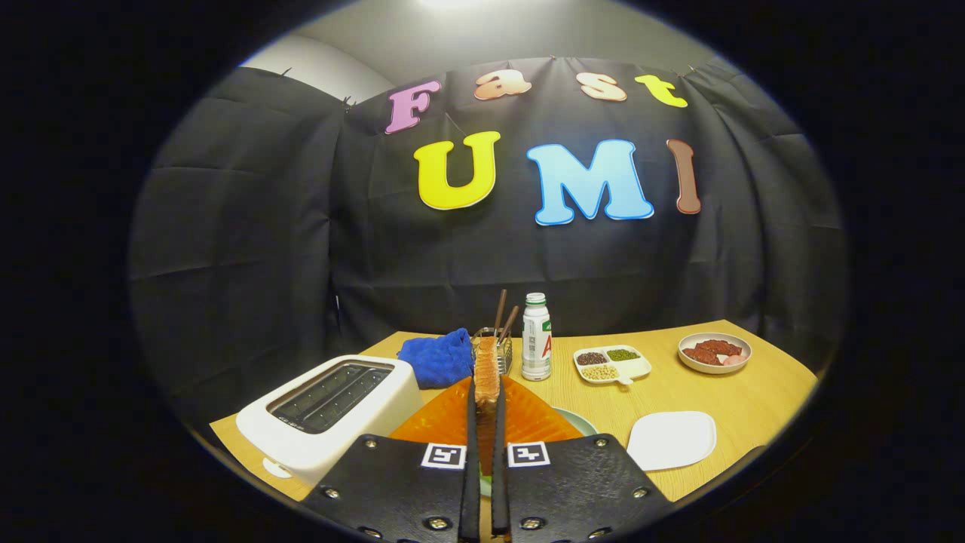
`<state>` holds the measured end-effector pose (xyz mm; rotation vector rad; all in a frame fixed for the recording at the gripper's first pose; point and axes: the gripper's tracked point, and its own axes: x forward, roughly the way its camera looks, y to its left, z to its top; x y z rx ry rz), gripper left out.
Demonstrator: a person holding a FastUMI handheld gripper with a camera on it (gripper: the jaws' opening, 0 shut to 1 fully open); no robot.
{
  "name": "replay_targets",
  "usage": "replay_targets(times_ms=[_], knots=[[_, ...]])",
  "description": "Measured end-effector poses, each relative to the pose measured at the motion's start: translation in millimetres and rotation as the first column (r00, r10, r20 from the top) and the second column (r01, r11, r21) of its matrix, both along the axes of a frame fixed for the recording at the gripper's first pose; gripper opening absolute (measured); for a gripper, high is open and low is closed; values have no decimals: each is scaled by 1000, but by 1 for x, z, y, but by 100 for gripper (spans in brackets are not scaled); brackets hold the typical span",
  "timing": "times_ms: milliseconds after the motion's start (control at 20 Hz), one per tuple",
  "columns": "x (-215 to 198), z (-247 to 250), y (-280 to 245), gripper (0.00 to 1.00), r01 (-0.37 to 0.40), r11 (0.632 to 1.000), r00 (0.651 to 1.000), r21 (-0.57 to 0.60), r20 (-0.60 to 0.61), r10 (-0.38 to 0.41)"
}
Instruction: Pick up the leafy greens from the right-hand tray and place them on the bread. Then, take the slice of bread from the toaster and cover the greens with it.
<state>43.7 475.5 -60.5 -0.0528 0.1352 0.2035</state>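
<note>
— What does the gripper (pixel 487 411) hold?

— One slice of toast (pixel 487 371), browned and porous, stands on edge between the two black fingers (pixel 471 437), which are drawn nearly together and press on it from both sides. Each finger's flat black plate carries one square black-and-white marker.

— And the toaster (pixel 329 415)?

— White, glossy, with rounded corners, it sits near left on the pale wood-grain table (pixel 754 400). Its two long slots face up, dark inside. The toast is up in the fingers, right of the toaster and clear of it.

— What lies under the toast?

— An orange mat (pixel 528 422), finely textured, with the rim of a pale round plate (pixel 579 420) showing at its right edge. What rests on the plate is hidden by the fingers.

— Farther back?

— One crumpled blue cloth (pixel 437 357), one wire basket (pixel 503 348) with two brown sticks (pixel 500 311) rising from it, and one white bottle (pixel 536 337) with a green cap. To the right, a white three-part dish (pixel 612 364) holds dark, green and pale grains; at far right one round bowl (pixel 714 352) holds reddish pieces. One smooth white square tray (pixel 671 440) lies near right.
</note>
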Motion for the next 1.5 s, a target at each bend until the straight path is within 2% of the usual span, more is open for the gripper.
replay_targets(times_ms=[200,500,1150,1500], knots=[[9,-22,4,6,-8,1000,998,2,-56,8],[13,-29,11,6,-10,1000,999,4,-41,10],[28,-55,32,6,-60,998,994,23,-92,62],[36,-67,12,7,-46,997,996,-65,-81,41]])
